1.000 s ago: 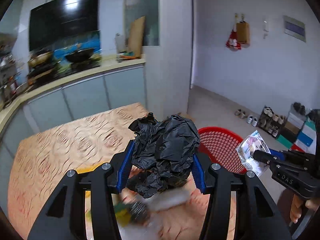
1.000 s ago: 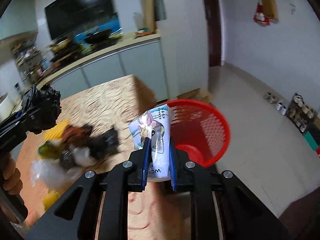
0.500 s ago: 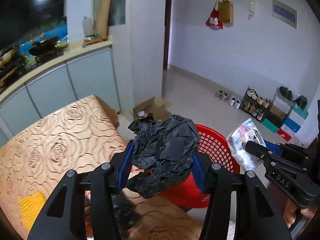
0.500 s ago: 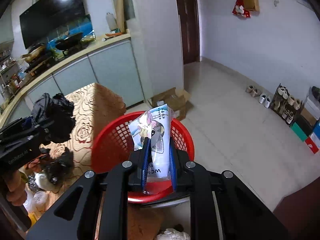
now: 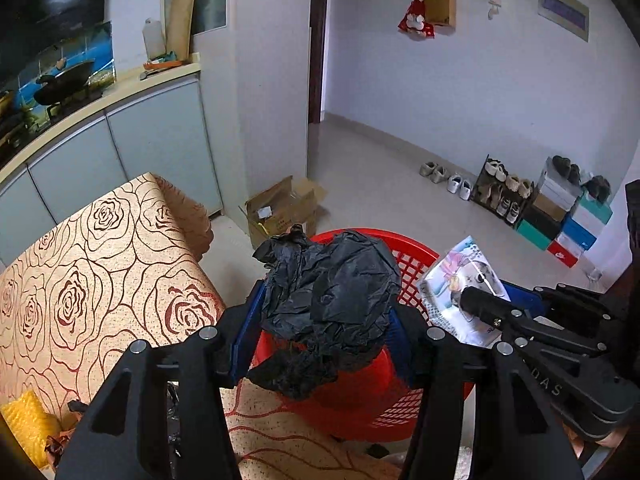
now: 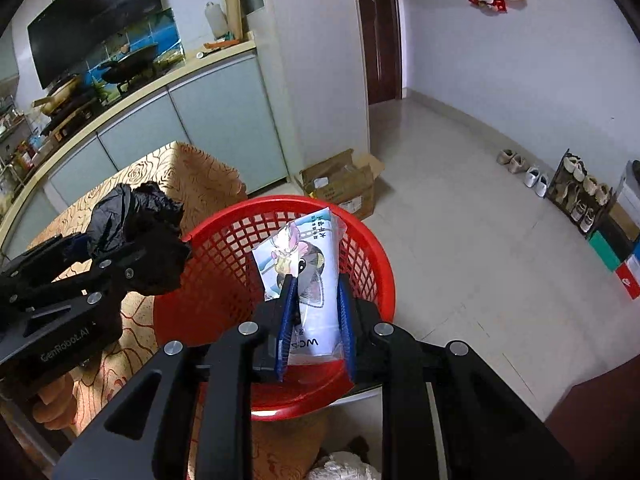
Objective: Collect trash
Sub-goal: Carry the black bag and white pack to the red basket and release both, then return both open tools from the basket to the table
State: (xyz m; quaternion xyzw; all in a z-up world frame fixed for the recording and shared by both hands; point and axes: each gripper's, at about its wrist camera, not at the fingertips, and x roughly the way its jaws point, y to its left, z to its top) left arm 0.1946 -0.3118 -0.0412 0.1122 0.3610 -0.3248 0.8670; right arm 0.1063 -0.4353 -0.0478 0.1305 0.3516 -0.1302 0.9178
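Observation:
A crumpled black plastic bag [image 5: 328, 296] sits between the blue pads of my left gripper [image 5: 325, 306], which is shut on it just over the near rim of a red mesh basket [image 5: 416, 258]; its jaws are starting to open. My right gripper [image 6: 316, 284] holds a printed snack packet [image 6: 304, 256] upright above the inside of the basket [image 6: 224, 236]. Its jaws are opening, and the packet still stands between the pads. In the left wrist view the packet [image 5: 456, 276] shows at the right, over the basket's far side. The black bag [image 6: 136, 236] appears at the left of the right wrist view.
The basket stands at the corner of a table with a rose-patterned cloth [image 5: 100, 272]. Yellow and dark scraps [image 5: 28, 428] lie on the cloth at lower left. On the floor beyond are an open cardboard box [image 5: 280, 208] and a shoe rack [image 5: 504, 192]. A hand [image 6: 52, 408] grips the left tool.
Both grippers have swung away from the littered table and dropped over the red basket, each keeping its load. The right jaws stand a little wider than before.

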